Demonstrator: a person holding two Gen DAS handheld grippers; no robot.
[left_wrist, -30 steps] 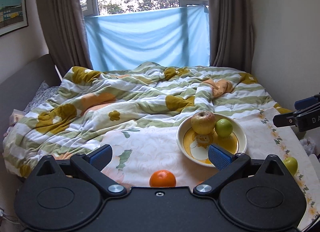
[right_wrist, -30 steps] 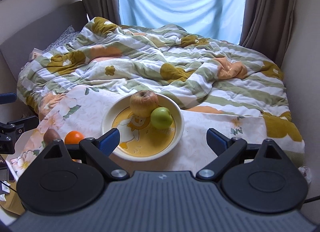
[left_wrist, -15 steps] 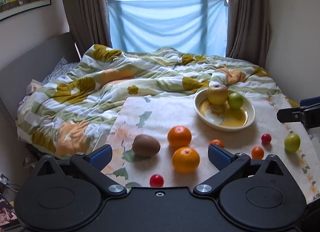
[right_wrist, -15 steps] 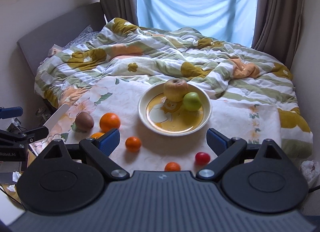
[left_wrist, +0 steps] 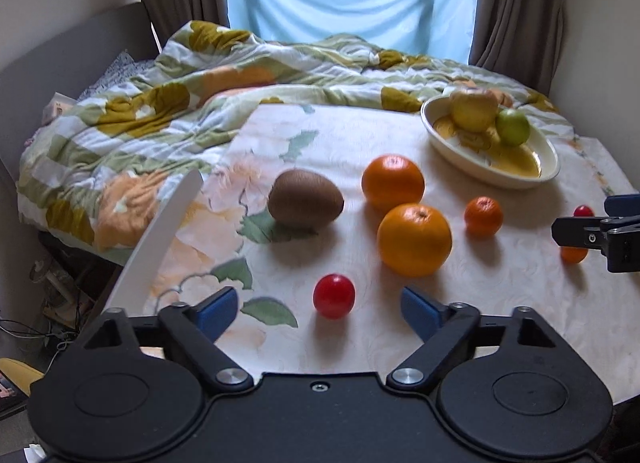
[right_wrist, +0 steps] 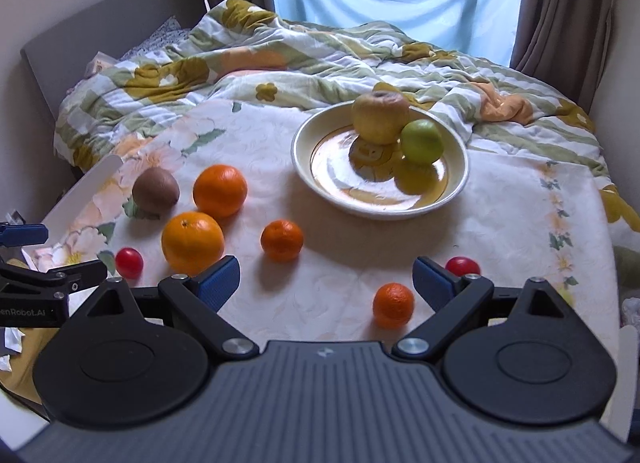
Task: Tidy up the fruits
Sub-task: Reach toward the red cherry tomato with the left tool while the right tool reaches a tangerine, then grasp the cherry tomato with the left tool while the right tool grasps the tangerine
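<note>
Both grippers have dropped toward the table, left gripper [left_wrist: 320, 309] narrowing around nothing with a red tomato [left_wrist: 333, 295] at twelve o'clock, right gripper [right_wrist: 326, 277] wide and empty.

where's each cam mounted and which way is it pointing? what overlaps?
Left wrist: on the left tool, angled down across the table toward bed and window; its own open, empty fingers frame the near red tomato; the right tool's tip shows at the right edge.
Right wrist: on the right tool, same heading from further right; open fingers near a small orange; the left tool shows at the left edge.
Shared: bowl, kiwi, two big oranges.
</note>
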